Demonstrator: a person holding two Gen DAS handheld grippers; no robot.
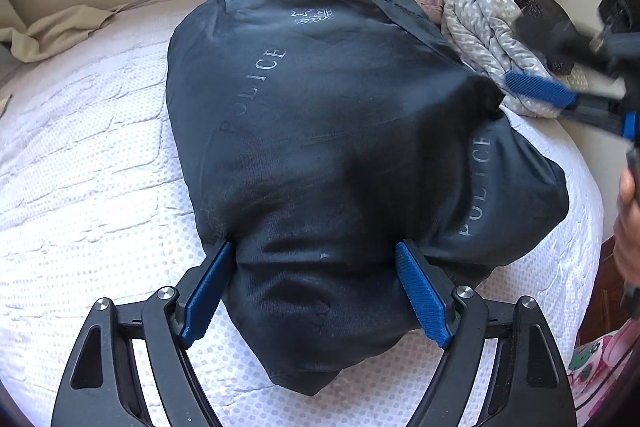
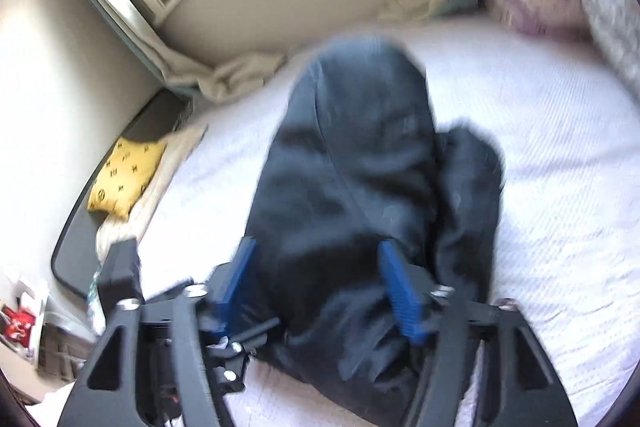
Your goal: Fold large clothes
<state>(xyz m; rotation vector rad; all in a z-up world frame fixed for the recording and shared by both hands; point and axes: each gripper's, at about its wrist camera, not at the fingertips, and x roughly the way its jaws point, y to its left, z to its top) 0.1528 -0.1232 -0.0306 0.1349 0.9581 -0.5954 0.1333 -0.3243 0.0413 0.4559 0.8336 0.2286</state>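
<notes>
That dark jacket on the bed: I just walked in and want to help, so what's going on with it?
A person with a gripper in each hand is folding the dark jacket on the white mattress. It lies bunched. Both the left gripper and the right gripper stand open around its near edge, clamping nothing.

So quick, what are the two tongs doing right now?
Left tongs: open wide, the dark garment bunched between them, not pinched.
Right tongs: open, over the same garment, holding nothing.
</notes>
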